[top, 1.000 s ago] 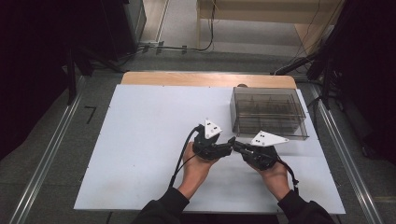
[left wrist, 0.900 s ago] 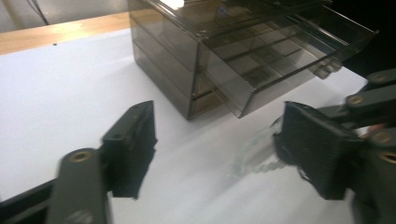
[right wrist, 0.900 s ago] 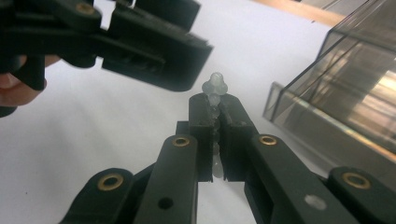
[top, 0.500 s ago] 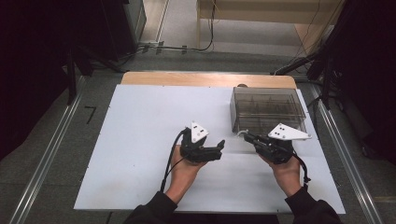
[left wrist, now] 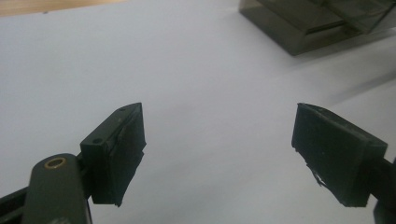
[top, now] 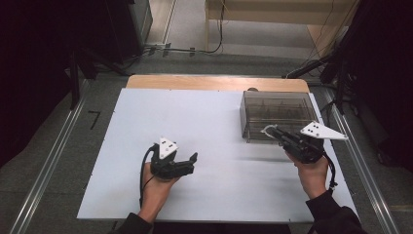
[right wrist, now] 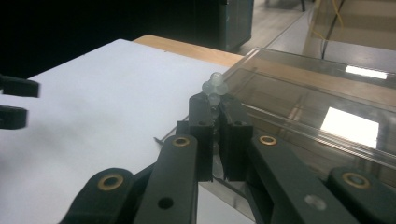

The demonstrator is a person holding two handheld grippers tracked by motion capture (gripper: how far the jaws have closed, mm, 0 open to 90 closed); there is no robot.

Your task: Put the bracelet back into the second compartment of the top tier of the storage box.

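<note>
Tongs: right tongs (right wrist: 214,122) clenched on small translucent piece (right wrist: 214,88), at smoky box (top: 277,114) front edge; piece unidentifiable. Left tongs (left wrist: 219,154) released over bare desk (top: 204,117).

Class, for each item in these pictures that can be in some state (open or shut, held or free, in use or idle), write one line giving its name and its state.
left gripper: open, jaws wide apart, nothing between them, over the white table.
right gripper: shut on a small translucent beaded piece, held beside the box.
smoky clear box: lid closed, resting at the table's far right.
beaded piece: pinched in the right gripper, off the table.
</note>
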